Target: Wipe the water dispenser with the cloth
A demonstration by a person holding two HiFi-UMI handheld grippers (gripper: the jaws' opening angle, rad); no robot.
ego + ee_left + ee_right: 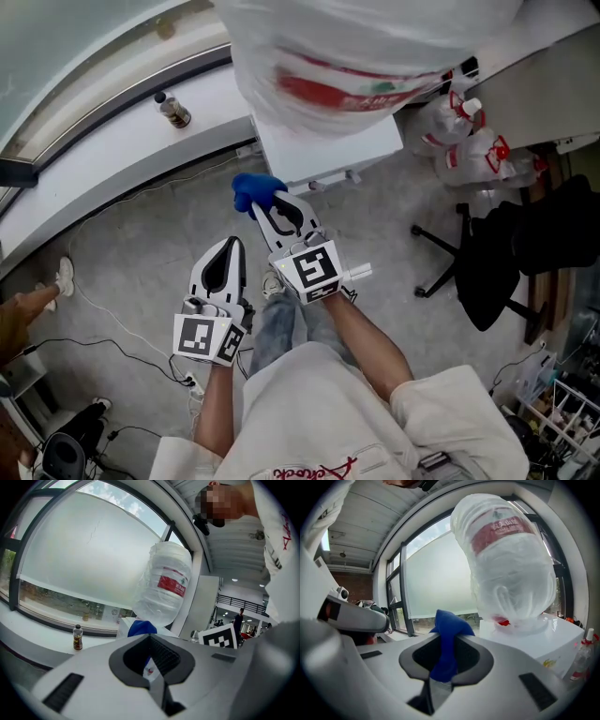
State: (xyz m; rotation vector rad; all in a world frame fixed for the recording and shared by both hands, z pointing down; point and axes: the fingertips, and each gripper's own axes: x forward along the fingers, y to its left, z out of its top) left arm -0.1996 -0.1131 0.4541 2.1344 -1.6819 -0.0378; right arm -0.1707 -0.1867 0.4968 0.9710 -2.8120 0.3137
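1. The right gripper (pixel 270 208) sits mid-frame in the head view. Its jaws are clamped on a blue cloth (pixel 253 189), which bunches up and sticks out past the tips.
2. In the right gripper view you can see the cloth pinched right between the jaws, with a fold poking up above them.
3. The cloth is just below the left corner of the white water dispenser (pixel 328 150). It's really close, but I can't tell if it's actually touching.
4. The big clear water jug (pixel 375 56) with the red label sits upside down on top of the dispenser and fills the top of the head view.
5. The left gripper (pixel 228 246) is lower and to the left of the right one. Its jaws are closed together with nothing in them, and it points toward the dispenser too.
6. A small drink bottle (pixel 173 111) stands upright in the upper left, on the white ledge (pixel 112 150) under the curved window.
7. On the right side there are a couple of spray bottles (pixel 469 141) with red triggers next to the dispenser, and a black office chair (pixel 506 253) below them on the grey floor (pixel 141 253).
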